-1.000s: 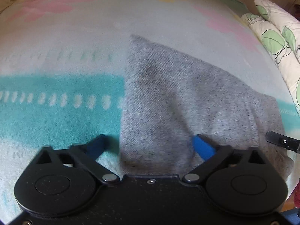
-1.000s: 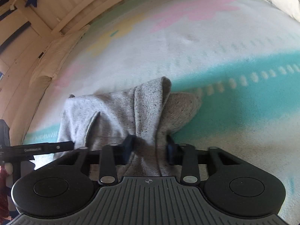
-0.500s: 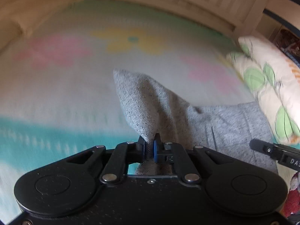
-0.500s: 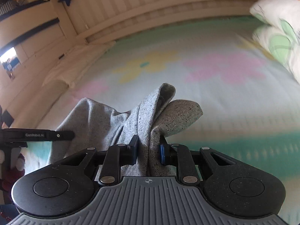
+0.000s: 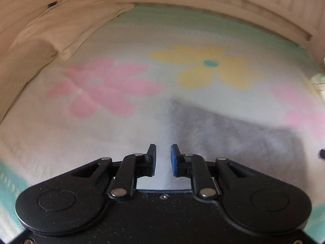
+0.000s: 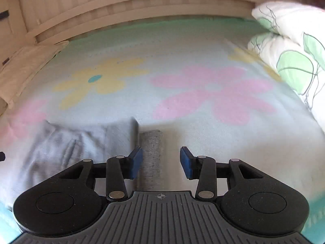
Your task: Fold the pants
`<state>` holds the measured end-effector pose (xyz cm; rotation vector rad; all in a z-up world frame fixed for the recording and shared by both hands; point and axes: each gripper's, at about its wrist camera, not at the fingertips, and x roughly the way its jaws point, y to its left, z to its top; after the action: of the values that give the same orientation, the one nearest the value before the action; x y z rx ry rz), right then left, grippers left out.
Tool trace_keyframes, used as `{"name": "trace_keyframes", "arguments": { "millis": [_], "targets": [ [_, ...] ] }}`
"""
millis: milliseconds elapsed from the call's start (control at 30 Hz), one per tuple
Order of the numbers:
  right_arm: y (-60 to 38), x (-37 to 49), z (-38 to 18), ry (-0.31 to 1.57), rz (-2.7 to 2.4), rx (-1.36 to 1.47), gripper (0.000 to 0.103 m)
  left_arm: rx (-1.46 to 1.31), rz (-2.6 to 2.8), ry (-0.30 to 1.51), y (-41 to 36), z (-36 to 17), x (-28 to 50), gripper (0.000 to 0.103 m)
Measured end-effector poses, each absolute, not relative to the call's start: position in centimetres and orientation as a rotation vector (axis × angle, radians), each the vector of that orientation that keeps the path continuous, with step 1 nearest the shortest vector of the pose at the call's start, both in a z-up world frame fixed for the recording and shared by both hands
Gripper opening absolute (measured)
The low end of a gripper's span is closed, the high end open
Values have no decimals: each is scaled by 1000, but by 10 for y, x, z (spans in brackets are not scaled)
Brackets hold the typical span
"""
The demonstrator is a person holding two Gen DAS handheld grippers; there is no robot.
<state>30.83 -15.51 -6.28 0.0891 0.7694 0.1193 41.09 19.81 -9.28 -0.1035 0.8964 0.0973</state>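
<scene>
Both views blurred. Left tool [image 5: 163, 159], black with blue pads, hovering over the pastel fleece blanket with big pink and yellow flowers [image 5: 121, 134]; jaws a narrow way apart after just opening, nothing between them but bare blanket. Grey marled knit pants [image 5: 233, 140] lying flat on that blanket, spreading from just beyond the left tool's right pad out toward 3 o'clock, near edge running up toward 12 o'clock; no contact with either pad. Beige folded bedding [image 5: 40, 40] at 10 o'clock along the bed's edge, pale wooden slatted bed frame [image 5: 203, 4] arcing across 12 o'clock. Right tool [image 6: 161, 159], same black build with blue pads, spread wide, having just been opening; a narrow strip of the grey pants showing in the gap, nearer the left pad, neither pad pressing on it. In the right wrist view, bulk of the pants at 9 o'clock from the tool, folded in soft ridges, upper edge straight and ending in a square corner just above the left pad. White pillow with green leaf print [image 6: 292, 46] at 2 o'clock, resting on the blanket's far right side, well apart from the pants.
</scene>
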Motion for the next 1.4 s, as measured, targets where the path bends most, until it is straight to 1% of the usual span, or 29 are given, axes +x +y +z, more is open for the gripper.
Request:
{"name": "trace_keyframes", "arguments": {
  "millis": [167,300,467,500,533,600,633,767,833,967,1133,1300,1400],
  "targets": [
    [-138,295,-55,719,221,52,40,-81,73,920,192,-104,406,25],
    [-126,281,-46,752,278,57,40,-32,40,942,164,-108,391,25],
    [-121,251,-20,747,304,110,40,-70,-2,944,149,-80,365,26],
    [-121,244,-15,741,302,116,40,-73,-9,930,146,-73,357,31],
    [-121,240,-11,738,301,123,40,-71,-15,913,143,-64,349,41],
    [-117,225,-2,731,291,129,41,-59,-5,880,136,-53,334,51],
    [-117,217,3,722,291,126,41,-56,-3,865,134,-48,328,54],
    [-113,192,11,698,308,95,41,-36,3,804,126,-26,301,57],
    [-113,180,14,686,304,83,41,-18,4,773,122,-20,289,61],
    [-108,169,10,683,292,57,41,-5,23,735,115,-18,273,63],
    [-109,175,-1,732,269,77,42,-29,-12,793,110,-35,276,65],
    [-110,177,0,724,266,108,42,-77,-40,847,108,-47,284,64],
    [-109,178,1,723,262,108,42,-69,-34,840,104,-49,284,64]
  ]
}}
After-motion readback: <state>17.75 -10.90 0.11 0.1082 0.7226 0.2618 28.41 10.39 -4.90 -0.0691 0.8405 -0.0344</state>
